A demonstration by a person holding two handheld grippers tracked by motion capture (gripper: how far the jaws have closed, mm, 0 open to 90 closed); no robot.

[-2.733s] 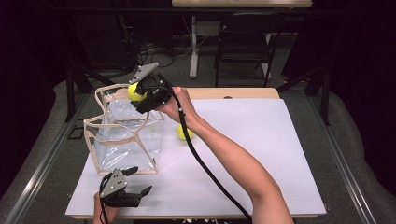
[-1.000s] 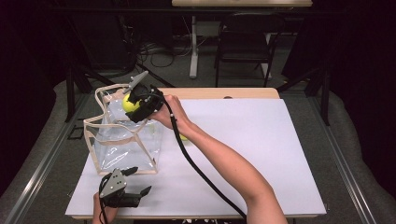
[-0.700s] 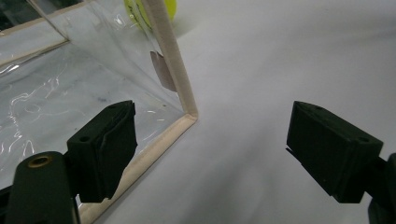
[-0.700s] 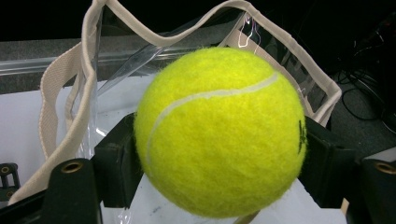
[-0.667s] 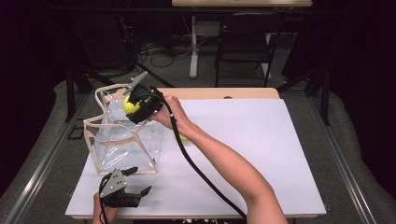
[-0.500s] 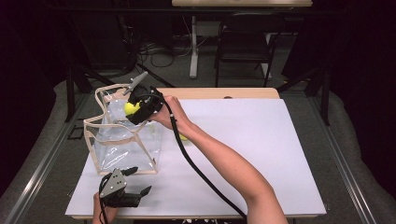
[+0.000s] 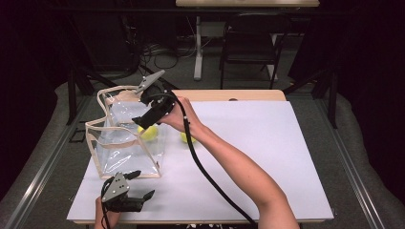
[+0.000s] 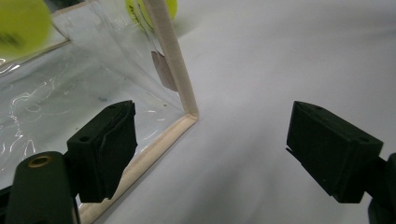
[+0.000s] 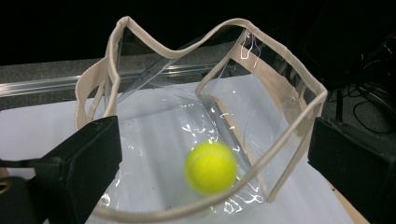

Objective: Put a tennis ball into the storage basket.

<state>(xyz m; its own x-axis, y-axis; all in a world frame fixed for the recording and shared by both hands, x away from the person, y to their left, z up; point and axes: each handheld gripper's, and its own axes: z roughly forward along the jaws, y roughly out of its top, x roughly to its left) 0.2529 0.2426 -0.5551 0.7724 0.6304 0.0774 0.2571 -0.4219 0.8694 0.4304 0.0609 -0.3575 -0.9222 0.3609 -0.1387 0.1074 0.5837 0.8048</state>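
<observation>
High view: right gripper point(image 7: 143, 119) sits over the bag's point(image 7: 125, 143) open top at about 10 o'clock on the white sheet point(image 7: 267, 157), jaws wide apart and nothing between them; they have just been opening. Ball point(image 7: 149, 132) is below the jaws, inside the bag, blurred, touching neither jaw. Right gripper view looks down into the bag point(image 9: 280, 84): ball point(image 9: 211, 168) is near the bottom, toward the wall closest to the camera, clear of both black jaws, which stand far apart at the frame's 8 and 4 o'clock. Whether the ball is resting on the floor of the bag, can't tell. Bag is clear plastic with tan edging, standing upright, mouth facing up, rim wavy and sagging at one side; long axis in high view runs roughly 11 to 5 o'clock. Second ball point(image 7: 187, 138) lies on the sheet just outside the bag at its 3 o'clock side, partly behind the right forearm and cable. Left gripper point(image 7: 138, 188) is at 7 o'clock on the sheet, just off the bag's near corner, jaws apart, holding nothing. Left gripper view: bag's bottom corner point(image 8: 187, 116) sits between the jaws, nearer the left one, no contact seen; yellow ball point(image 8: 21, 23) shows blurred through the plastic at 11 o'clock.
</observation>
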